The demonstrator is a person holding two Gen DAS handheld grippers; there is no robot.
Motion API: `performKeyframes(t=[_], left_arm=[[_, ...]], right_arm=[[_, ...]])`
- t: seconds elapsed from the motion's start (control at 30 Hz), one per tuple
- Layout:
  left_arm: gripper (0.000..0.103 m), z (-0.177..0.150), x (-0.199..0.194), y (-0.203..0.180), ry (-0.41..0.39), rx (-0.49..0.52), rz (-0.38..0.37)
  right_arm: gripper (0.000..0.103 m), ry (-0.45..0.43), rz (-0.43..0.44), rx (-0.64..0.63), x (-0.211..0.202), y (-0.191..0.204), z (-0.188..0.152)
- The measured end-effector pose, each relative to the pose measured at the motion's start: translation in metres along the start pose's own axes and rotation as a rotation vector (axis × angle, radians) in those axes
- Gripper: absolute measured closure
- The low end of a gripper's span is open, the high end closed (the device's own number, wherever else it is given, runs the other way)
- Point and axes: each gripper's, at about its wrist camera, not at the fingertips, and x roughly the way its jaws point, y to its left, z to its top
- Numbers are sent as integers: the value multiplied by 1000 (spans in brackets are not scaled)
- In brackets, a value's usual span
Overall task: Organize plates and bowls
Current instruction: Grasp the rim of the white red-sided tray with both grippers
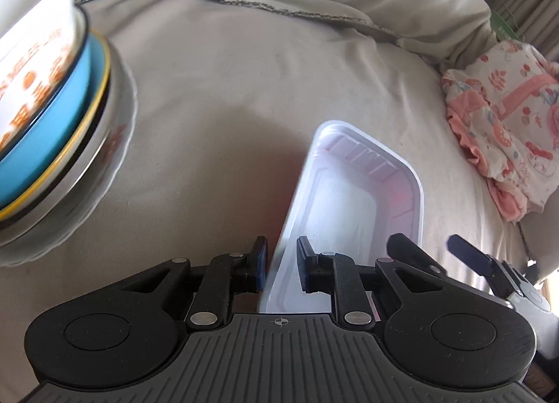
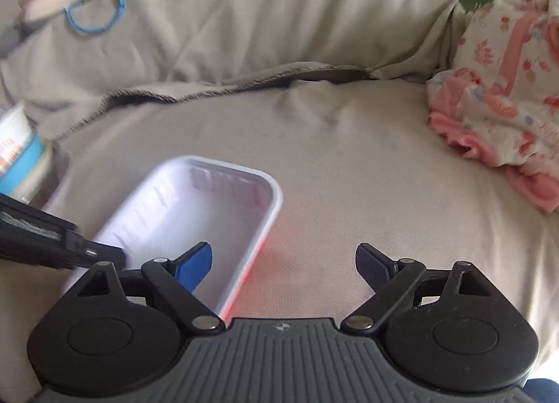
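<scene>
My left gripper (image 1: 282, 261) is shut on the left rim of a white rectangular plastic tray (image 1: 353, 200) and holds it tilted over the beige bed cover. The tray also shows in the right wrist view (image 2: 195, 214). My right gripper (image 2: 284, 263) is open and empty; its left finger hangs over the tray's inside, its right finger over bare cover. It also shows at the right edge of the left wrist view (image 1: 433, 252). A stack of dishes (image 1: 52, 130) stands at the left: a white bowl with orange print on top, a blue plate, a metal bowl, a white plate.
A pink and white flowered cloth (image 1: 506, 130) lies at the right, also in the right wrist view (image 2: 499, 99). A folded beige blanket (image 2: 227, 39) rises behind, with toys and a blue ring (image 2: 94, 15) on top.
</scene>
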Motion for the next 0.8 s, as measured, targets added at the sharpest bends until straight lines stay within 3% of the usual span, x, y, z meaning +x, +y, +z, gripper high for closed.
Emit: performKeyframes(t=[0.07,0.1,0.13,0.2,0.43,0.67,0.8], left_arm=[[82,-1,-1,-3,6,18,11],[82,-2,-1,-1,12,16,14],[82,-3,-2,1,19,10,15],[82,-4,-4,7,31,-9,20],[85,-12,-15,22,45,-48,49],[84,-7,-12,15,16,-29,51],[84,-11,-7,11,48,-15,49]], right_arm=[[26,25,89,80,1,-8,2],[41,49,133,108,3,-10,2],[53,81,157,118,7,-9,3],[64,128,162,110,17,-2,2],[64,174,308,114,22,12,0],[64,171,290,89,20,17,-2],[64,167,291,92,20,15,-2]])
